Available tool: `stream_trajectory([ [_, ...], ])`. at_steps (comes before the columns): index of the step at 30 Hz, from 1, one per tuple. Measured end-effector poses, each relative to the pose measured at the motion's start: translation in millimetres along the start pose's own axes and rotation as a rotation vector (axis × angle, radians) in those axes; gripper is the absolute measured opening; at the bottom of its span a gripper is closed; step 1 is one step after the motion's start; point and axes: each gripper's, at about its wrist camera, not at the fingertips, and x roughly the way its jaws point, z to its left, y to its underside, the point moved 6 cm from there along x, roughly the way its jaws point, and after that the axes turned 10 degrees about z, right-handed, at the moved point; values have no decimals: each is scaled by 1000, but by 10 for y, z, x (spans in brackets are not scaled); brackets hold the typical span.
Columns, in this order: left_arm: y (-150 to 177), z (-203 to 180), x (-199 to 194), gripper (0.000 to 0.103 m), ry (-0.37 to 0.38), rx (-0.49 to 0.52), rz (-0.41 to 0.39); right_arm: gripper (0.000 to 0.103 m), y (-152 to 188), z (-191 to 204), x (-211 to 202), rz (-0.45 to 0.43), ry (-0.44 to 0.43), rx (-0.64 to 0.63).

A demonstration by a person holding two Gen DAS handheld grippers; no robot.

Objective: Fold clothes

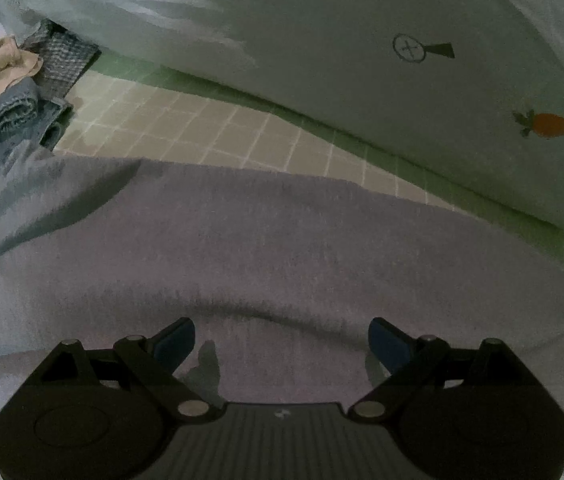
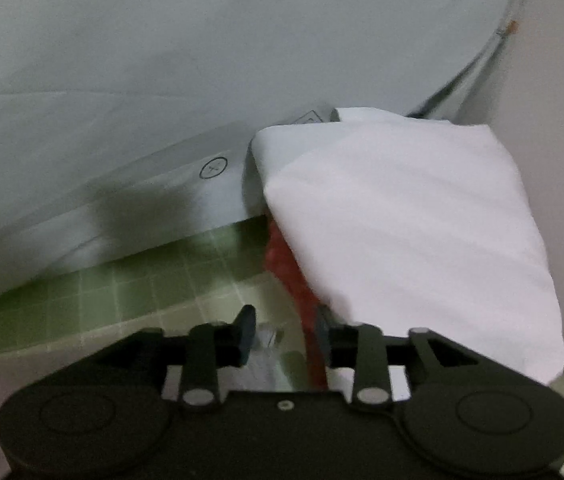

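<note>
A grey garment (image 1: pixel 282 248) lies spread flat on the checked sheet and fills the lower half of the left wrist view. My left gripper (image 1: pixel 281 340) hovers just over it, jaws wide open, nothing between the blue pads. In the right wrist view a folded white cloth (image 2: pixel 409 224) lies at the right, draped over a red fabric (image 2: pixel 287 272). My right gripper (image 2: pixel 283 324) stands beside the cloth's near corner with its jaws partly apart. The right fingertip (image 2: pixel 321 326) is close to the red fabric; no pad presses on anything.
A pale quilt (image 1: pixel 321 48) with a carrot print (image 1: pixel 553 125) bulges along the back of the green and beige checked sheet (image 1: pixel 210 120). A heap of denim (image 1: pixel 6 120), beige and grey checked clothes lies at the far left. A wall (image 2: pixel 561 100) rises at the right.
</note>
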Motion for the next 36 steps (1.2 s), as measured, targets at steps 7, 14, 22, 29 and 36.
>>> stream_trajectory([
  [7, 62, -89, 34, 93, 8, 35, 20, 78, 584, 454, -167, 12, 9, -28],
  [14, 96, -105, 19, 93, 9, 54, 21, 62, 884, 723, 25, 60, 22, -181],
  [22, 164, -15, -161, 93, 10, 18, -19, 4, 965, -27, -145, 98, -39, 133],
  [29, 397, 215, -638, 93, 39, -28, -113, 10, 1326, -614, -255, 190, -59, 280],
  [36, 916, 503, -1079, 93, 45, -59, -177, 77, 1708, -763, -962, 132, -94, 232],
])
